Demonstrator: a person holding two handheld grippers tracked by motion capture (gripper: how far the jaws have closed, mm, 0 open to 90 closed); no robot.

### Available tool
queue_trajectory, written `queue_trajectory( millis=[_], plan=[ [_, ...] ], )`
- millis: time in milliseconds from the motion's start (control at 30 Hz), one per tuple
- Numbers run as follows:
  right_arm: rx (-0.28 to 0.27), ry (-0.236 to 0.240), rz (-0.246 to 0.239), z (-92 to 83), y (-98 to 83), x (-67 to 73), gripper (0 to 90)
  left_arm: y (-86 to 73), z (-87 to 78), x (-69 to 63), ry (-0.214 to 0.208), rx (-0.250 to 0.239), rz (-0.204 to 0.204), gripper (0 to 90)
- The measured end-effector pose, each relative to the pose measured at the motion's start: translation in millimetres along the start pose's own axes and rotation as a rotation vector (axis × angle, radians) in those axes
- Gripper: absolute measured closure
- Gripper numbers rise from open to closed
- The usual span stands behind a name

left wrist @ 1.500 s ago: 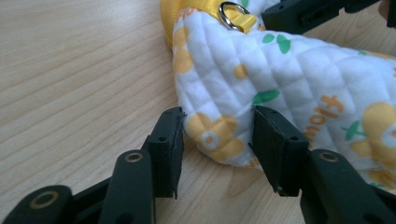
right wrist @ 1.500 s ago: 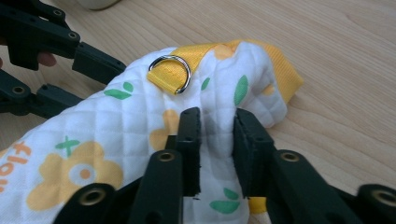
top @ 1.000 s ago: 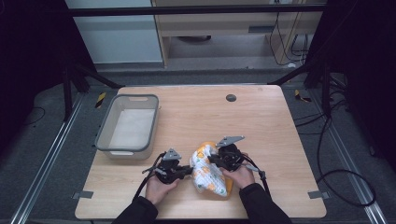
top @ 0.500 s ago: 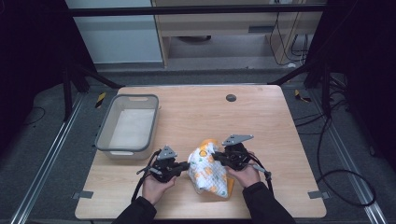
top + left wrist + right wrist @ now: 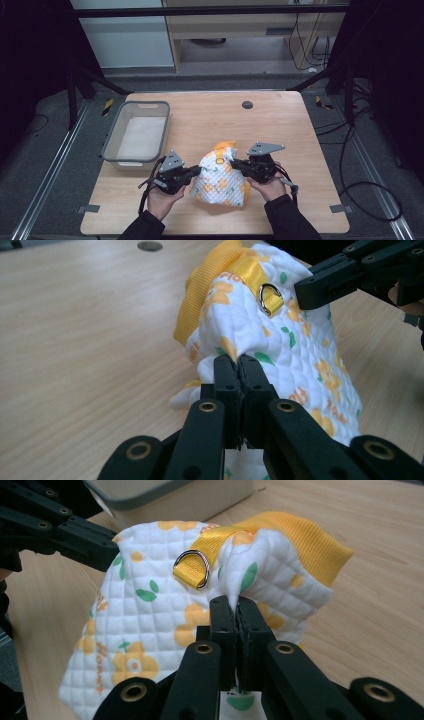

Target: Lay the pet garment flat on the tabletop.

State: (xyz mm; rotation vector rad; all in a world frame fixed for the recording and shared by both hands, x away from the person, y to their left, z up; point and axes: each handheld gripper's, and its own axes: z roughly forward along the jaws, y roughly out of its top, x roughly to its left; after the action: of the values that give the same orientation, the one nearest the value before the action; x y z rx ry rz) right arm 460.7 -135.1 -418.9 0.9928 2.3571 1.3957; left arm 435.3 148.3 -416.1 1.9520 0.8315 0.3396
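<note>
In the high view, a grey plastic bin is sitting at the centre left of the frame on the wooden tabletop, holding nothing that can be made out. Just right of and below it, the left claw is gripping the left edge of a quilted cloth pouch, white with orange flowers and green leaves, which is lying in the lower middle of the frame. In the left gripper view, the jaws are standing pressed together on a pinched fold of the fabric, with no gap showing between them. The pouch is judged to be light, soft and limp: it is puckering where pinched and sagging between the two holds, so it is likely to be draping rather than keeping its shape when carried. The padded quilting is looking grippy rather than slippery, and nothing about it is appearing fragile. A ribbed yellow band is running along its upper edge, and a yellow strap with a metal D-ring is sitting near the top; the band and strap are judged the firmest places for a hold, the ring being too small and hard. Further right, the right claw is likewise clamped shut on a fold of the pouch near that strap.
</note>
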Motion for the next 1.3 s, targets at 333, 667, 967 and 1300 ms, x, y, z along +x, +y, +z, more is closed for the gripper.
queue_trajectory(
  millis=[333,667,967,1300],
  plan=[
    [-0.101,-0.108,0.017,3.9,26.5,-7.0,85.9,40.9,12.4,10.8,0.124,-0.022,0.038,88.1],
    [-0.079,-0.329,0.045,33.7,15.7,-36.5,70.9,36.2,31.6,45.5,0.232,-0.056,-0.102,57.3],
    [-0.062,-0.276,0.000,-0.9,0.1,-26.8,61.4,3.6,0.5,44.4,0.239,0.010,-0.015,47.3],
    [-0.001,-0.211,-0.028,-16.5,-33.6,-16.3,55.9,-30.0,5.2,45.7,0.226,0.087,-0.001,46.2]
  ],
)
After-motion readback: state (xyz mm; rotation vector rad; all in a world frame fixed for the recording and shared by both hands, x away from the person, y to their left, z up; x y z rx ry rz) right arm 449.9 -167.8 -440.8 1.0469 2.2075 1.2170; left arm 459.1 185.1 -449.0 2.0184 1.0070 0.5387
